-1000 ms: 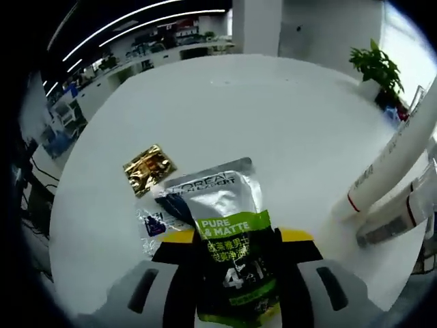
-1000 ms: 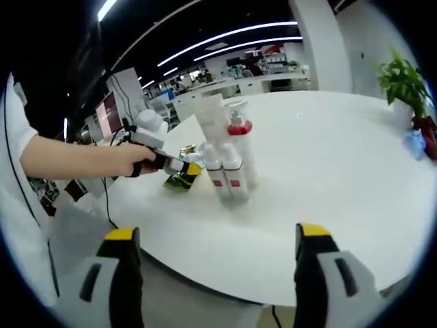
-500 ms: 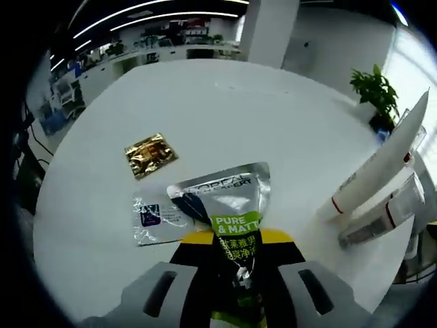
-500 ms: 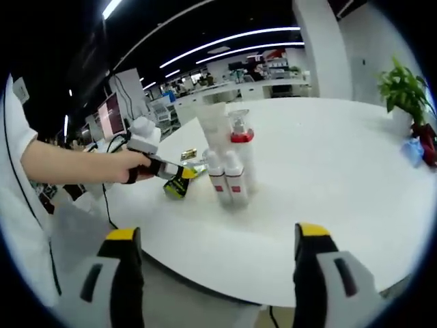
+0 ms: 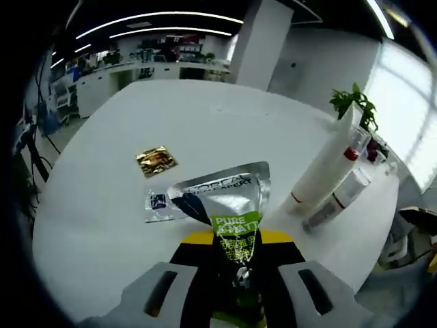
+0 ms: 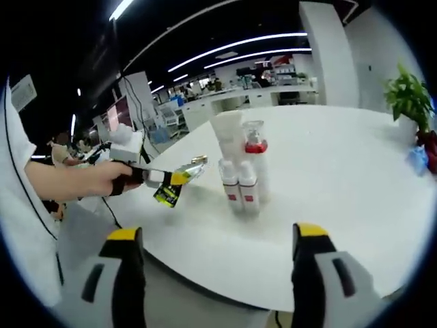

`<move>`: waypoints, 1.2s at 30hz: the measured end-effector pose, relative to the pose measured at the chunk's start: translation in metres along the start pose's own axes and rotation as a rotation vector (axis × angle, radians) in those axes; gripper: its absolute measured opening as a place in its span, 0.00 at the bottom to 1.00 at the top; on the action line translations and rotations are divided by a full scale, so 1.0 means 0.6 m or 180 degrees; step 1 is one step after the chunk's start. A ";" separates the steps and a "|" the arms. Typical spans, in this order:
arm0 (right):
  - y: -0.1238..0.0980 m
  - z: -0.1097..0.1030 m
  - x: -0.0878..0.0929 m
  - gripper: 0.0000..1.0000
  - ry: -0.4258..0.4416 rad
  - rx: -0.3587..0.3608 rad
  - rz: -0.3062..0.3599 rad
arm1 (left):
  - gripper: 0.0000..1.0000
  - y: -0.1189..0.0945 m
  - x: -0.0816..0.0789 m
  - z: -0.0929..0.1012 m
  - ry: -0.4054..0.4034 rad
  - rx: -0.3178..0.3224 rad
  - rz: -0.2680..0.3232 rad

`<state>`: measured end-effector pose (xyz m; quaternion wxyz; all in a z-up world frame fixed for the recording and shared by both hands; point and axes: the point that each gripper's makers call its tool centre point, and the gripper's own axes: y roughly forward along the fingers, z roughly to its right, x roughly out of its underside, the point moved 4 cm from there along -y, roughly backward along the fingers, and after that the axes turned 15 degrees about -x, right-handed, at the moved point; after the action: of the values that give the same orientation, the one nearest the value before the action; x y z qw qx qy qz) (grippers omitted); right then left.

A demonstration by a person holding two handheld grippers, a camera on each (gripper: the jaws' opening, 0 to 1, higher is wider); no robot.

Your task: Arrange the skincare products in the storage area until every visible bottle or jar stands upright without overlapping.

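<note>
My left gripper (image 5: 235,247) is shut on a silver L'Oreal tube (image 5: 225,197) with a green label, held in the air above the white table (image 5: 225,123). From the right gripper view, a hand holds that left gripper (image 6: 171,179) and the tube (image 6: 191,169) left of the bottle group. In that group a tall white tube (image 6: 227,135), a pump bottle with a red collar (image 6: 255,146) and two small red-labelled white bottles (image 6: 239,191) all stand upright, close together. My right gripper (image 6: 216,232) hangs open with nothing in it before the table's near edge.
A gold sachet (image 5: 156,161) and a clear-silver sachet (image 5: 158,203) lie flat on the table beyond the held tube. The upright white tube (image 5: 321,171) and bottles (image 5: 341,195) stand to its right. A potted plant (image 6: 408,102) and a blue object (image 6: 417,160) sit at the far right.
My left gripper has risen with the silver tube and pulled back from the sachets. The tube's silver end now points toward the bottle group. My right gripper stays open.
</note>
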<state>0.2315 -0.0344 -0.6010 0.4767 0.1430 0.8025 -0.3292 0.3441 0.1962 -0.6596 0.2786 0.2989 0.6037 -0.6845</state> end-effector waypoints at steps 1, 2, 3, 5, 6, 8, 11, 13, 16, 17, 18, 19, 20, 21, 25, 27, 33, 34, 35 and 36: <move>0.001 -0.002 -0.001 0.90 0.0000 -0.0017 0.0007 | 0.18 -0.006 0.000 0.001 0.0003 0.0022 0.0016; 0.003 -0.005 -0.002 0.89 0.0002 -0.0041 0.0019 | 0.18 -0.016 0.001 0.004 0.0035 0.0072 0.0040; 0.004 -0.007 -0.004 0.89 -0.0001 -0.0056 0.0029 | 0.18 -0.023 0.002 0.006 0.0057 0.0089 0.0058; 0.008 -0.012 -0.008 0.88 0.0004 -0.0105 0.0062 | 0.18 -0.040 0.003 0.012 0.0133 0.0151 0.0089; 0.010 -0.014 -0.010 0.87 0.0016 -0.0132 0.0080 | 0.18 -0.047 0.003 0.015 0.0169 0.0187 0.0109; 0.017 -0.022 -0.016 0.85 0.0048 -0.0218 0.0145 | 0.18 -0.062 0.001 0.022 0.0227 0.0252 0.0197; 0.026 -0.031 -0.022 0.84 0.0051 -0.0292 0.0175 | 0.18 -0.088 -0.001 0.037 0.0416 0.0361 0.0315; 0.032 -0.037 -0.027 0.83 0.0034 -0.0346 0.0201 | 0.18 -0.105 -0.003 0.049 0.0493 0.0454 0.0386; 0.038 -0.044 -0.033 0.79 0.0050 -0.0417 0.0276 | 0.18 -0.124 -0.006 0.060 0.0522 0.0549 0.0461; 0.040 -0.048 -0.036 0.78 0.0058 -0.0448 0.0313 | 0.18 -0.133 -0.007 0.066 0.0515 0.0607 0.0489; 0.041 -0.051 -0.038 0.76 0.0067 -0.0476 0.0342 | 0.18 -0.138 -0.008 0.070 0.0524 0.0638 0.0507; 0.043 -0.055 -0.041 0.74 0.0109 -0.0525 0.0391 | 0.18 -0.143 -0.009 0.074 0.0551 0.0672 0.0532; 0.045 -0.058 -0.042 0.73 0.0144 -0.0564 0.0426 | 0.18 -0.150 -0.010 0.080 0.0562 0.0723 0.0563; 0.047 -0.061 -0.044 0.72 0.0178 -0.0601 0.0451 | 0.18 -0.153 -0.011 0.083 0.0566 0.0752 0.0574; 0.053 -0.067 -0.059 0.67 0.0338 -0.0746 0.0649 | 0.18 -0.178 -0.019 0.102 0.0624 0.0908 0.0705; 0.054 -0.070 -0.074 0.62 0.0461 -0.0830 0.0833 | 0.18 -0.190 -0.021 0.114 0.0832 0.1007 0.0816; 0.064 -0.073 -0.089 0.49 0.0713 -0.0928 0.1068 | 0.18 -0.208 -0.013 0.138 0.0988 0.1170 0.0914; 0.067 -0.075 -0.090 0.49 0.0751 -0.0950 0.1097 | 0.18 -0.211 -0.012 0.141 0.0980 0.1184 0.0912; 0.068 -0.076 -0.091 0.49 0.0783 -0.0971 0.1119 | 0.18 -0.215 -0.009 0.146 0.0984 0.1217 0.0905; 0.070 -0.076 -0.092 0.48 0.0819 -0.0988 0.1144 | 0.18 -0.217 -0.007 0.148 0.0988 0.1234 0.0901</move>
<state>0.2514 0.0318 -0.5549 0.4378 0.2490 0.8590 -0.0915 0.2440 0.1229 -0.5625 0.2133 0.5292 0.4494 -0.6874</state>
